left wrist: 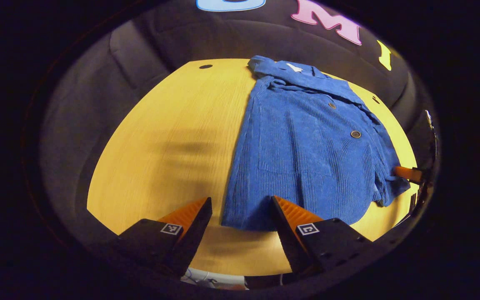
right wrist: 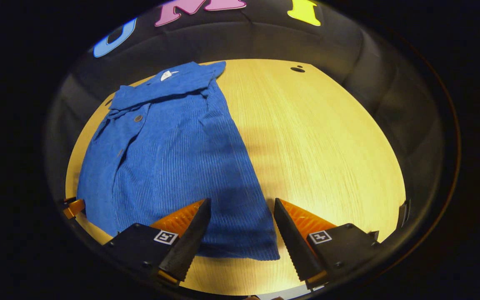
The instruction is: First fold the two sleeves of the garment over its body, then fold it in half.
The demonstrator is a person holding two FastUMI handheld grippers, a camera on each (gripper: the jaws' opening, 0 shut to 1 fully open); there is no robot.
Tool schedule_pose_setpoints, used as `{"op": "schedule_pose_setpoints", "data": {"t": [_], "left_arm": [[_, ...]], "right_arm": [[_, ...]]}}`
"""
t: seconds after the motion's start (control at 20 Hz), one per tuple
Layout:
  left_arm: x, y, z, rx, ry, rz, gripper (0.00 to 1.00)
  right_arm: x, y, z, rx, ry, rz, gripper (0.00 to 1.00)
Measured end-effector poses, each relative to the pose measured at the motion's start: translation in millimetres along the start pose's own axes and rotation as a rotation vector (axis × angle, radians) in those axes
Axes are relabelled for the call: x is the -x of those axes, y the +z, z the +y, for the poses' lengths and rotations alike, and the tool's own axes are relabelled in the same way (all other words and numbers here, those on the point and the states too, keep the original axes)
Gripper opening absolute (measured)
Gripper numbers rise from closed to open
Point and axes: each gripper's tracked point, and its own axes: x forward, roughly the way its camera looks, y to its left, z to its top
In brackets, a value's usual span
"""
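Both views above hem — shared garment [left wrist: 306, 154]

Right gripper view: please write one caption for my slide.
Open tool above the hem of a blue corduroy shirt on a wooden table.

A light yellow wooden table [left wrist: 169, 137] with fine straight grain carries the scene, its top brightly lit from above and crossed by soft blurred shadows near the middle. A small dark round hole [left wrist: 205, 66] sits near the table's far edge, seen again as a dark spot [right wrist: 297, 69] in the right gripper view. Behind and around the table hangs the booth's black cloth wall [left wrist: 140, 54], draped in loose folds and falling into deep shade toward the sides.
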Motion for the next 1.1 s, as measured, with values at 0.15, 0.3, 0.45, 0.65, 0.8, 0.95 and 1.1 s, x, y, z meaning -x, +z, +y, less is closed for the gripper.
{"op": "schedule_pose_setpoints", "data": {"t": [0.15,0.3,0.45,0.65,0.8,0.95,1.1], "left_arm": [[0,-2,-11,-0.037,-0.010,0.009,0.83],[-3,1,-21,-0.023,-0.011,0.020,0.62],[-5,3,-30,-0.025,-0.026,0.020,0.41],[-6,5,-40,-0.001,-0.034,0.022,0.09],[-5,9,-55,0.022,-0.141,0.011,0.00],[-5,12,-53,0.055,-0.143,0.021,0.00],[13,33,-60,0.095,-0.176,-0.017,0.00]], "right_arm": [[0,-3,1,-0.004,-0.008,0.002,0.94],[-1,-2,5,-0.002,0.002,0.013,0.97],[-2,-1,17,0.013,0.039,0.036,0.61],[-5,2,29,0.040,0.092,0.029,0.04],[-5,4,31,-0.010,0.149,0.043,0.02],[-5,7,31,-0.011,0.148,0.044,0.01],[6,28,40,0.013,0.157,-0.002,0.01]]}}
